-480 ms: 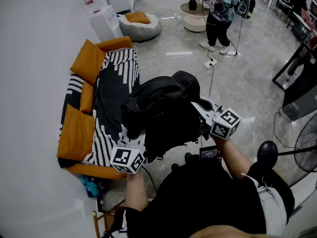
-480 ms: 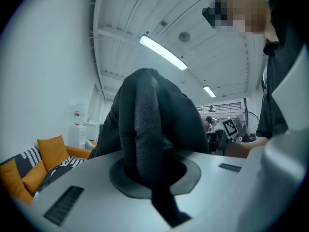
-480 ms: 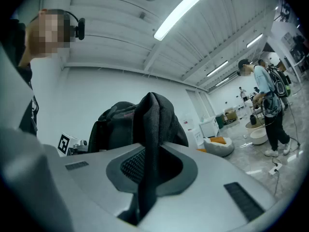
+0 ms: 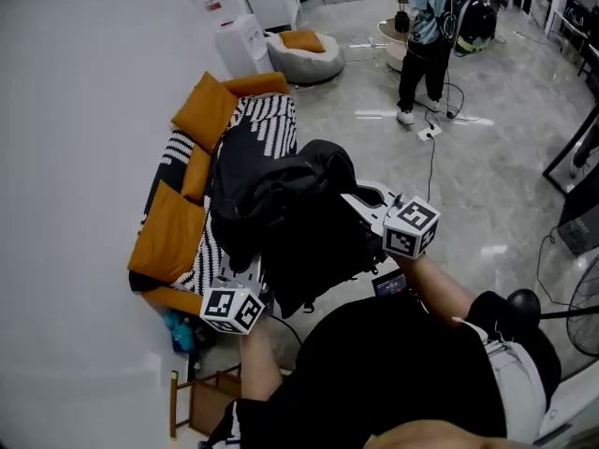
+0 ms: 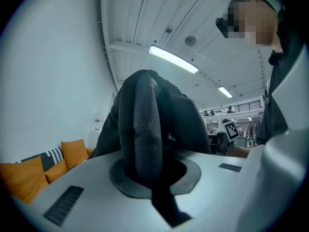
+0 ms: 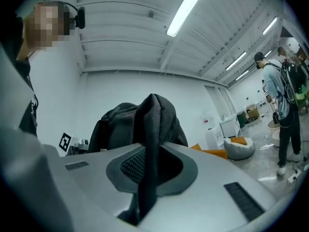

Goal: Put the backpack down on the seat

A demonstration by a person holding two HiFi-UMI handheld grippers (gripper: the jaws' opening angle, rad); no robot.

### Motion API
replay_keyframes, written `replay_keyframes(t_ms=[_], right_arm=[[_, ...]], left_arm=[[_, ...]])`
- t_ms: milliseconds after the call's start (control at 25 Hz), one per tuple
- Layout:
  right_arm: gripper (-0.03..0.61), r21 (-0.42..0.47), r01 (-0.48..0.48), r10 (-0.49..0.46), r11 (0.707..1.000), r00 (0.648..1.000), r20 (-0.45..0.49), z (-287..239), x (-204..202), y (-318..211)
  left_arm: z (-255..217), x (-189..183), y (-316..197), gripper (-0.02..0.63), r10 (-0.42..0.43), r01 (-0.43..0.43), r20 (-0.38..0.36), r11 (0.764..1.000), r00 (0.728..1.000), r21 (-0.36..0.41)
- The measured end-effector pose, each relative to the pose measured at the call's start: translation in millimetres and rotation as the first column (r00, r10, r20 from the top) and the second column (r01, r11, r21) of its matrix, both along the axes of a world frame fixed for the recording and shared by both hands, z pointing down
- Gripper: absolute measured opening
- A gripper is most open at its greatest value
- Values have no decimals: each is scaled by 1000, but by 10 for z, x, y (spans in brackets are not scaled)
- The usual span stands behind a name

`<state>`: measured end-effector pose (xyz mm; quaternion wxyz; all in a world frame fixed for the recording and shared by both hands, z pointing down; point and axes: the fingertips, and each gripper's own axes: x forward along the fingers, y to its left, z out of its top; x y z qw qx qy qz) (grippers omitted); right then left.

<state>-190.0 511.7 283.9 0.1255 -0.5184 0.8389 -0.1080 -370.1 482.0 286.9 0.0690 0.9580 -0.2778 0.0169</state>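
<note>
A black backpack [image 4: 290,218] hangs in the air between my two grippers, over the floor beside the sofa. My left gripper [image 4: 245,293] is shut on one mesh strap of the backpack [image 5: 145,129]. My right gripper [image 4: 370,209] is shut on the other strap [image 6: 152,139]. The seat is a sofa [image 4: 225,171] with a black-and-white striped cover and orange cushions [image 4: 168,232], just left of the bag. The backpack hides part of the sofa's front edge.
A white wall runs along the left. A grey beanbag with an orange cushion [image 4: 304,50] and white cabinets [image 4: 248,26] stand beyond the sofa. A person [image 4: 426,36] stands at the back right, with cables on the floor nearby. A fan [image 4: 580,316] is at the right edge.
The view has shifted so the sofa sits nearer and more to the right. The backpack and both grippers have moved closer to the sofa. Both grips are unchanged.
</note>
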Motion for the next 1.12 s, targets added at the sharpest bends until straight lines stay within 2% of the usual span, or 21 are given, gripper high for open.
replay_keyframes(t_ms=[320, 480, 720, 840, 1120], right_arm=[[49, -30, 34, -36, 999, 997, -66, 85, 85, 85], [48, -30, 21, -24, 999, 996, -86, 106, 248, 166], [48, -23, 33, -36, 999, 991, -125, 47, 599, 149], [48, -12, 49, -50, 999, 989, -138, 86, 594, 165], [48, -31, 57, -60, 998, 992, -107, 119, 783, 93]], left_arm=[[126, 66, 241, 35, -45, 44, -15, 998, 999, -45], [140, 235, 321, 35, -67, 66, -6, 997, 998, -32], [159, 587, 352, 35, -116, 115, -5, 992, 993, -50], [217, 580, 385, 35, -123, 122, -16, 991, 992, -62], [222, 763, 326, 35, -114, 114, 6, 991, 994, -71]])
